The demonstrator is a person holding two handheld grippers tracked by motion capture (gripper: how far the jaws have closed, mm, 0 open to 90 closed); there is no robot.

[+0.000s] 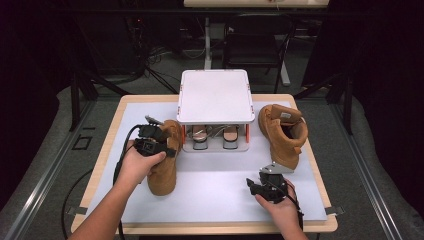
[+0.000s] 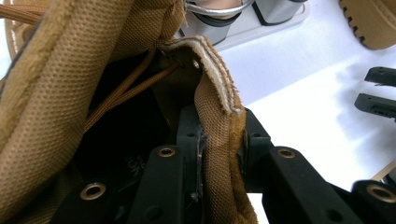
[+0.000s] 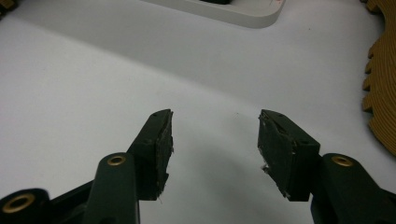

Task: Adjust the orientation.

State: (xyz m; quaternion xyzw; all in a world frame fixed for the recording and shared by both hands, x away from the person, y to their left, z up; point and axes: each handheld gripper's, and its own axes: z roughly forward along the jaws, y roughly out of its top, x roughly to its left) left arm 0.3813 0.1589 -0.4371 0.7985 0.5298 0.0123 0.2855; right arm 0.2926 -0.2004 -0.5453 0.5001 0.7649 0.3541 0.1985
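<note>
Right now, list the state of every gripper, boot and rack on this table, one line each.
Left gripper: shut on the collar edge of the left boot.
Left boot: upright on its sole, toe toward the person, laces loose.
Right gripper: open, empty, low above the white mat.
Right boot: tipped on its side, sole facing right, untouched.
Shoe rack: standing, white top bare, lower shelf holding a pair of shoes.
</note>
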